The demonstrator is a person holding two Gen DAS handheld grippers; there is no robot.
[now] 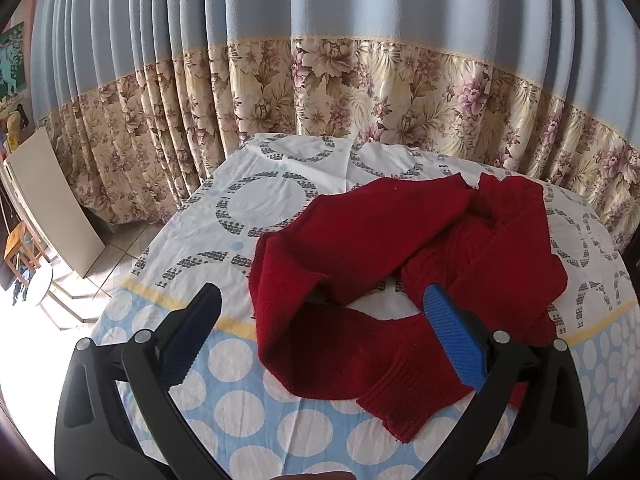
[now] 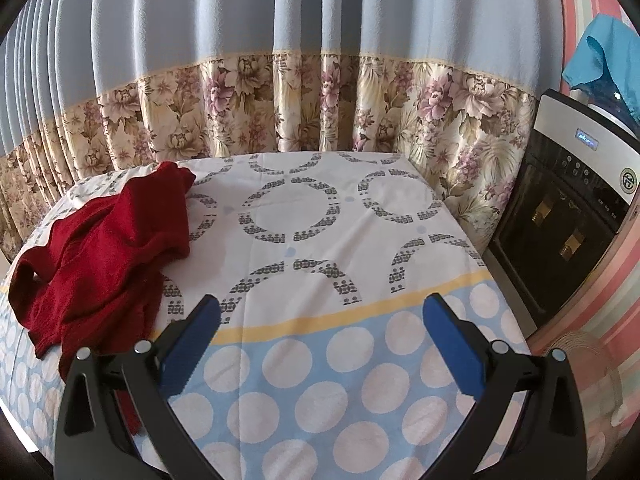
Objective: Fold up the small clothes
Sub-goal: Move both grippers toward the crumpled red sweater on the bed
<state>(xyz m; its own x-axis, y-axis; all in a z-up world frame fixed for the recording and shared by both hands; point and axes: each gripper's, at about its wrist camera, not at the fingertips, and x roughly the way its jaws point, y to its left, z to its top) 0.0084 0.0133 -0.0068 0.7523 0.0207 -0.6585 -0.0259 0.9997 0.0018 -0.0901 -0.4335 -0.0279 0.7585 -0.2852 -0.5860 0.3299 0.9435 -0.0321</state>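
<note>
crumpled dark red knitted sweater [image 1: 360, 248] lies on the patterned cloth-covered counter [image 2: 320, 320]; left claw [image 1: 320, 300] and right claw [image 2: 320, 308] both gape wide, empty.

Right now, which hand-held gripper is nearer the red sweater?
Left. The left hand-held gripper hangs open directly over the red sweater. The right hand-held gripper, also open, hovers over bare tablecloth, with the sweater off to its left.

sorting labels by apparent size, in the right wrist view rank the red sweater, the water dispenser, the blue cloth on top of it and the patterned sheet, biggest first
1. patterned sheet
2. red sweater
3. water dispenser, close to the sweater in apparent size and cut off by the frame edge, so this order is unsure
4. blue cloth
</note>
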